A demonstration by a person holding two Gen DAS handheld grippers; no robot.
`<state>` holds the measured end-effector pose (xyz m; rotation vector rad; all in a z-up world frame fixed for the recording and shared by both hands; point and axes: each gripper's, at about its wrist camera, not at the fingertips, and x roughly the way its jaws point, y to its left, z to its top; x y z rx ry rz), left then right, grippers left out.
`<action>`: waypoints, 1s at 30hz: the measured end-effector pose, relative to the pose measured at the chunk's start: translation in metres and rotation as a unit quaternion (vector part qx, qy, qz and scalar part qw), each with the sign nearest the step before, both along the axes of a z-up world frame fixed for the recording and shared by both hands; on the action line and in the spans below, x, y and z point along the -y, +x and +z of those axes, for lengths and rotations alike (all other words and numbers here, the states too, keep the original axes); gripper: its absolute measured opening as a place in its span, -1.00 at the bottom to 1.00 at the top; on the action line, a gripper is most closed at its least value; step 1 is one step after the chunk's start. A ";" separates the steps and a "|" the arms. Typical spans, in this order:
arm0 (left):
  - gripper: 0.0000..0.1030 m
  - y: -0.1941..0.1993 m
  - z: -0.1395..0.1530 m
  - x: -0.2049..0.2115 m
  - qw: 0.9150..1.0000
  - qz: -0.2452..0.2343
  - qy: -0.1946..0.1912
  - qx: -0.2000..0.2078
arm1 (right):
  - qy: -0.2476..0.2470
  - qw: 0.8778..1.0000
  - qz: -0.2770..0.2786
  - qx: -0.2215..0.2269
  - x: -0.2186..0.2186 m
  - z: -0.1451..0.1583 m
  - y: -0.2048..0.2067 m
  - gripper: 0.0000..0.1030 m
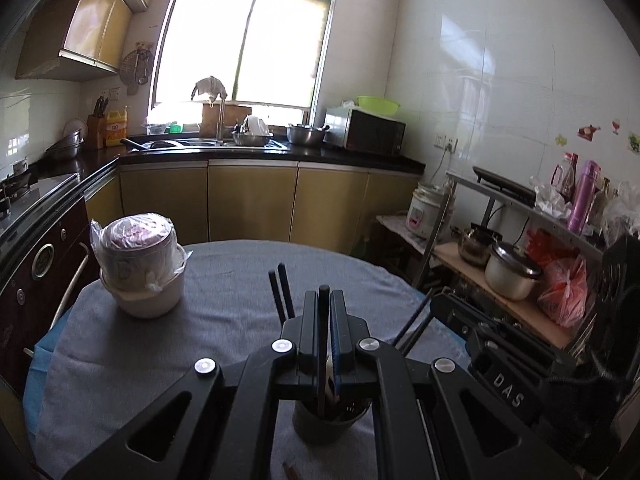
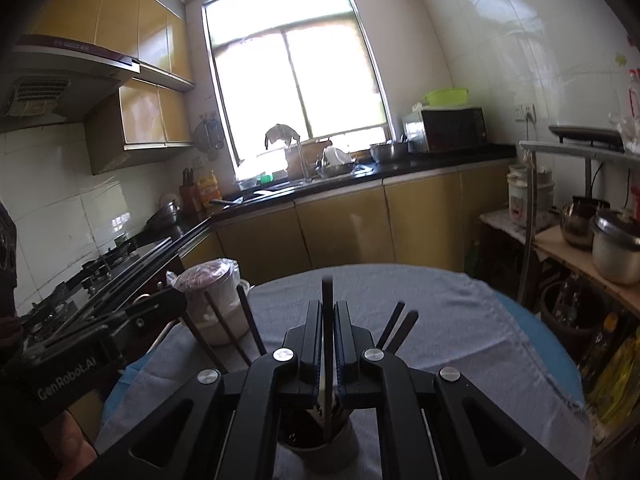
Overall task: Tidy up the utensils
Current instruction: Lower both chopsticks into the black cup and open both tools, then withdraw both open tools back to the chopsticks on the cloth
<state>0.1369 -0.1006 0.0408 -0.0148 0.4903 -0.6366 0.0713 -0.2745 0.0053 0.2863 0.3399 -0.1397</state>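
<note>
My left gripper (image 1: 324,300) is closed narrow on one dark chopstick (image 1: 323,320), held upright between the pads, tip poking just above them. The stick's lower end drops into the dark cup (image 1: 320,424) sitting on the bench (image 1: 224,344), right under the gripper at the near edge. More utensils are in the cup, too shadowed to tell which. Two more chopsticks (image 1: 282,292) stick up just left of the gripper.

My right gripper (image 2: 328,312) is also pinched narrow on a single chopstick (image 2: 327,304), upright, top end clear above the pads, bottom end going into the same cup (image 2: 316,440) directly below. Two chopsticks (image 2: 396,326) lean out just right of it, three more (image 2: 228,328) lean to the left.

In the left view the right gripper body (image 1: 500,356) sits close on the right; in the right view the left one (image 2: 80,344) is close on the left. Wrapped pot (image 1: 140,256) stands far left on the bench, well apart from the cup.
</note>
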 end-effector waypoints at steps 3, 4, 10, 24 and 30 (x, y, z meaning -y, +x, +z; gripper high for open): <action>-0.84 -0.003 -0.002 -0.004 1.000 -0.007 0.006 -0.014 | 0.002 1.000 0.002 -0.001 0.001 0.000 -0.002 -0.86; -0.63 -0.003 -0.003 -0.006 1.000 -0.009 0.010 -0.021 | 0.002 1.000 0.003 -0.002 0.000 0.000 -0.003 -0.86; 0.11 -0.021 -0.007 -0.027 1.000 0.003 0.010 -0.015 | 0.024 1.000 0.009 -0.001 0.002 0.000 -0.018 -0.69; 0.41 -0.063 -0.089 -0.065 0.991 0.047 0.082 -0.099 | 0.089 0.993 0.021 -0.075 0.004 -0.072 -0.071 -0.54; 0.41 -0.072 -0.130 -0.084 0.980 0.070 0.110 -0.149 | 0.116 0.984 0.036 -0.127 -0.001 -0.115 -0.080 -0.54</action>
